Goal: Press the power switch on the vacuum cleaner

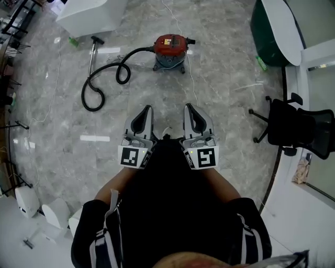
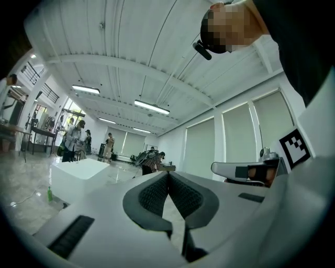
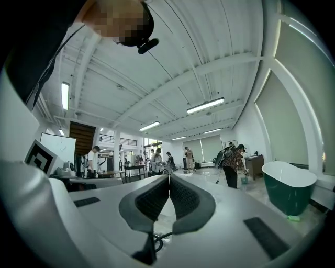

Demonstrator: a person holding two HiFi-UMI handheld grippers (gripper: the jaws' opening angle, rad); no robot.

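A red canister vacuum cleaner [image 1: 170,51] stands on the marble floor far ahead of me, with a black hose [image 1: 99,78] looping left to a metal wand [image 1: 93,52]. My left gripper [image 1: 148,108] and right gripper [image 1: 187,107] are held side by side close to my body, well short of the vacuum. Both are shut with nothing between the pads, tips meeting in the left gripper view [image 2: 168,173] and the right gripper view [image 3: 169,176]. The vacuum does not show in either gripper view, and its switch is too small to make out.
A black office chair [image 1: 293,125] stands at the right. A dark green tub with a white rim [image 1: 275,26] is at the back right, a white block [image 1: 91,15] at the back left. A thin white cord [image 1: 191,78] runs from the vacuum toward me. Several people stand far off.
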